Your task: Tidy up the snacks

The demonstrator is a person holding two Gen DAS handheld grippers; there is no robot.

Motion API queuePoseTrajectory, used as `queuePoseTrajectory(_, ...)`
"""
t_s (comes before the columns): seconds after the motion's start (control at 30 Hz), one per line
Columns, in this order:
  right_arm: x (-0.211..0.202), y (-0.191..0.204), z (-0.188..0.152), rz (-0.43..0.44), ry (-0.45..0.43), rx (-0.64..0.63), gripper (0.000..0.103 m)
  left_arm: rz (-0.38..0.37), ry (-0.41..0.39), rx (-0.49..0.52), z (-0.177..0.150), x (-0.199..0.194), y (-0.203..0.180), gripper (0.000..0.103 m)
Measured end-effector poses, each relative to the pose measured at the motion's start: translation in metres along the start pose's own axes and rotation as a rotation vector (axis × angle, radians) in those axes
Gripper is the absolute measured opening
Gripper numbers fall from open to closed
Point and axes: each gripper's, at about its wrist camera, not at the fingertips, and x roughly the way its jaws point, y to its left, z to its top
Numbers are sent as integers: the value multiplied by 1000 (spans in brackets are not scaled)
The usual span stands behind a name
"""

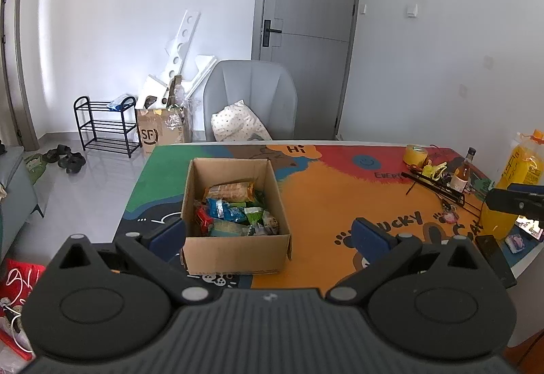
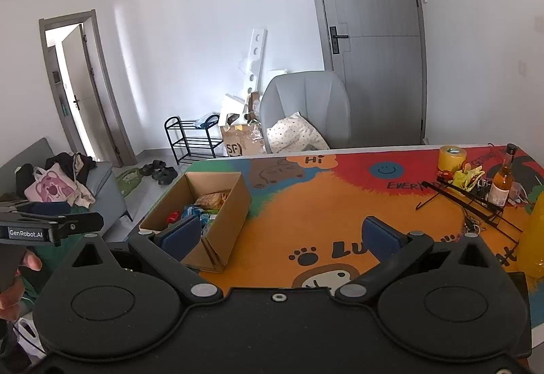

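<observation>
1. While both pairs of tongs hang above the near edge of the surface, each is spread wide with nothing between its blue pads: the left tongs [image 1: 268, 233] frame the open brown cardboard box [image 1: 234, 251], and the right tongs [image 2: 282, 236] look over bare mat just right of that box.

2. Taking the box as landmark, the snacks are all inside it: a heap of small crinkly foil and plastic snack packets [image 1: 234, 210] in orange, blue, red and green fills its floor, lying loose and overlapping.

3. No packet shows anywhere on the colourful cartoon-printed mat [image 1: 333, 190] outside the box, so gathering looks complete; this moment reads as either the finish or a pause before sorting what is inside.

4. Far right of the box stands unrelated clutter: a yellow roll of tape [image 1: 415, 154], a small amber glass bottle [image 1: 462, 173], a black wire rack [image 1: 438, 187] and a tall yellow plastic bottle [image 1: 513, 183].

5. If more sorting is wanted, the left tongs would need to dip straight down into the box and narrow onto a single packet; the slippery wrappers and the cardboard walls leave little room for a sideways approach.

6. Beyond the box, a grey upholstered chair [image 1: 251, 91] stands behind the surface.
</observation>
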Motion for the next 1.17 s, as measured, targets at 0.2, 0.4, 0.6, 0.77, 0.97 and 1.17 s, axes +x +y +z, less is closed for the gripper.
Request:
queuePoseTrajectory(0.2, 2, -1, 0, 0, 5, -2, 103, 4, -5, -4, 0, -1, 0, 103)
queuePoseTrajectory(0.4, 2, 0, -1, 1, 6, -5, 103, 4, -4, -2, 0, -2, 0, 103)
queuePoseTrajectory(0.6, 3, -1, -1, -1, 7, -7, 103, 3, -5, 1, 0, -2, 0, 103)
queuePoseTrajectory(0.77, 3, -1, -1, -4, 8, -8, 103, -3, -1, 9, -1, -1, 0, 103)
queuePoseTrajectory(0.97, 5, 0, -2, -3, 14, -10, 103, -3, -14, 16, -2, -3, -2, 103)
queuePoseTrajectory(1.17, 6, -1, -2, -6, 15, -7, 103, -3, -17, 16, -3, -4, -3, 103)
